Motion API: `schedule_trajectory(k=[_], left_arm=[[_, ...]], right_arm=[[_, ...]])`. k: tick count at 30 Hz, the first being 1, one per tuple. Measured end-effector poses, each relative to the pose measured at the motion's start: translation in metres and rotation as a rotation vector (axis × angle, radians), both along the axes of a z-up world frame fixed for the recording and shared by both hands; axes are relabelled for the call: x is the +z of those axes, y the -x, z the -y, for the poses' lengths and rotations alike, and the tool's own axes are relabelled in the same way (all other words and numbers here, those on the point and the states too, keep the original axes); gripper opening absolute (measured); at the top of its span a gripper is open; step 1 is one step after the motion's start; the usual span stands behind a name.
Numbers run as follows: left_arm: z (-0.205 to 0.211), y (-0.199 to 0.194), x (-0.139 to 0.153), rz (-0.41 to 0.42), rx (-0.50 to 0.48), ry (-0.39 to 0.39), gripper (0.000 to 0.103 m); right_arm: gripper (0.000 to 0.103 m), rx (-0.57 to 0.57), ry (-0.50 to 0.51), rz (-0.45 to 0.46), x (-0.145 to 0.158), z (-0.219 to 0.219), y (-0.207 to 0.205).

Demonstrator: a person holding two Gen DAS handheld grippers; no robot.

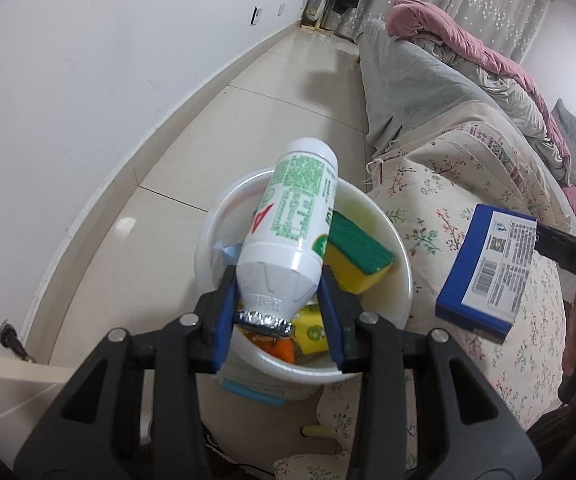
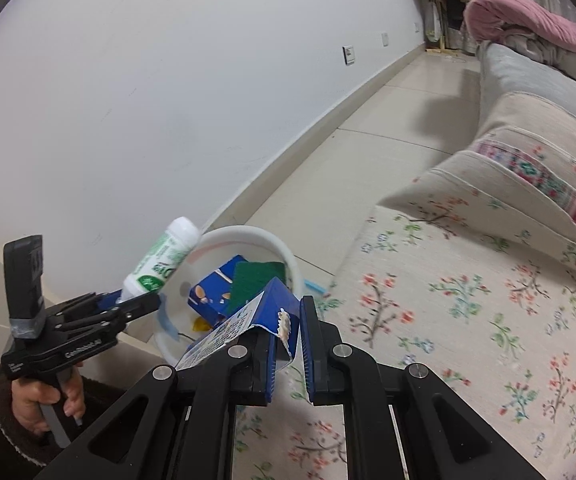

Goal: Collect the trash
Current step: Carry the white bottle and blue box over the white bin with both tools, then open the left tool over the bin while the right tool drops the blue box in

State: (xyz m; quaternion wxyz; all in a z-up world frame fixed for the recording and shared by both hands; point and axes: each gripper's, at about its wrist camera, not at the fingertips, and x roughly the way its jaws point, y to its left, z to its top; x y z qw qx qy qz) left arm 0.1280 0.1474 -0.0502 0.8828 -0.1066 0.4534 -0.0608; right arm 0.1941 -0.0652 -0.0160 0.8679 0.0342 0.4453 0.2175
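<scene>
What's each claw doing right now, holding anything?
Left claw: closed on the white bottle, gripped near its neck, above the white bin.
Right claw: closed on the blue carton, pinching its torn end.

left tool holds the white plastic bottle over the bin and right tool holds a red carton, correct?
Not quite: the flattened cardboard carton in the right tool is blue, as both wrist views show. The left tool does hold the white plastic bottle over the white round bin.

A round white plastic bin [image 1: 391, 248] stands on the tiled floor [image 1: 248, 120] between the wall [image 1: 88, 80] and the floral-covered bed [image 1: 467, 184]. In it lie a yellow-and-green sponge [image 1: 357, 256] and a blue carton [image 2: 212, 292]. A white plastic bottle [image 1: 291, 224] hangs over its rim, a blue flat box [image 1: 487, 272] over the bed.
</scene>
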Motion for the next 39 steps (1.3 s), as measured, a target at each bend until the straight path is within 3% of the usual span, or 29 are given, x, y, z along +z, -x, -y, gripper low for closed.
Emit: schedule_trajectory(k=[4, 8, 19, 28, 29, 31, 32, 33, 39], left_arm=[[-0.003, -0.011, -0.012, -0.044, -0.011, 0.018, 0.044], [-0.007, -0.011, -0.014, -0.048, -0.013, 0.058, 0.073], [-0.032, 0.011, -0.001, -0.045, 0.059, 0.09, 0.077], [-0.053, 0.027, 0.015, -0.022, 0.128, 0.036, 0.084], [-0.054, 0.028, 0.015, -0.024, 0.132, 0.032, 0.084], [-0.055, 0.028, 0.013, -0.031, 0.139, 0.03, 0.084], [-0.056, 0.028, 0.012, -0.033, 0.142, 0.033, 0.084], [-0.057, 0.028, 0.011, -0.034, 0.143, 0.037, 0.084], [-0.052, 0.026, 0.009, -0.046, 0.124, 0.031, 0.084]], right_arm=[[0.011, -0.001, 0.004, -0.004, -0.004, -0.006, -0.004], [0.011, -0.01, 0.022, -0.001, -0.008, -0.011, -0.007], [0.011, 0.001, 0.02, -0.015, -0.016, -0.034, -0.015], [0.013, 0.036, 0.05, -0.019, -0.028, -0.074, -0.023], [0.016, 0.041, 0.057, -0.026, -0.029, -0.078, -0.024], [0.035, 0.053, 0.081, -0.039, -0.032, -0.084, -0.026], [0.057, 0.053, 0.099, -0.033, -0.032, -0.086, -0.026], [0.067, 0.048, 0.117, -0.016, -0.031, -0.087, -0.025], [0.067, 0.035, 0.142, 0.006, -0.022, -0.078, -0.02]])
